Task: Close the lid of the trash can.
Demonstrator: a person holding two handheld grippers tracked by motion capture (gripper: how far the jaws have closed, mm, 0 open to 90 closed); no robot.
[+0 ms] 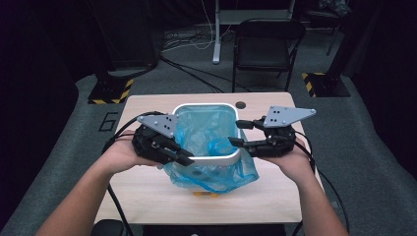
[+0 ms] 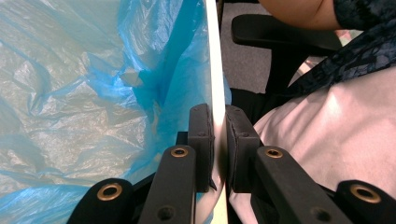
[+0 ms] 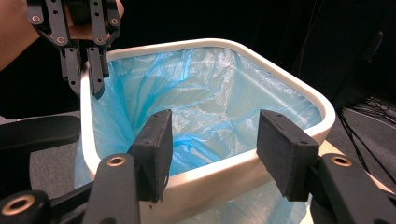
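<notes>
A white square bin (image 1: pixel 216 160) stands on the wooden table (image 1: pixel 147 191), lined with a blue plastic bag (image 1: pixel 206 132). Part of the bag hangs out over the bin's near wall. My left gripper (image 1: pixel 184 158) is at the near left corner, shut on the bin's rim (image 2: pixel 212 56), with the bag (image 2: pixel 84 93) beside its inner pad. The left gripper view has its jaws (image 2: pixel 219 116) clamped either side of the thin white edge. My right gripper (image 1: pixel 235 132) is open at the bin's right side. In its own view the pads (image 3: pixel 215 126) stand apart before the rim (image 3: pixel 299 84), and the left gripper (image 3: pixel 86 88) sits across the bin.
A black folding chair (image 1: pixel 268 44) stands beyond the table's far edge. Two stand bases with yellow-black tape (image 1: pixel 110 91) flank it on the grey floor, among cables. A small orange piece (image 1: pixel 205 194) peeks out under the hanging bag. The person's torso (image 2: pixel 336 140) is close behind the near edge.
</notes>
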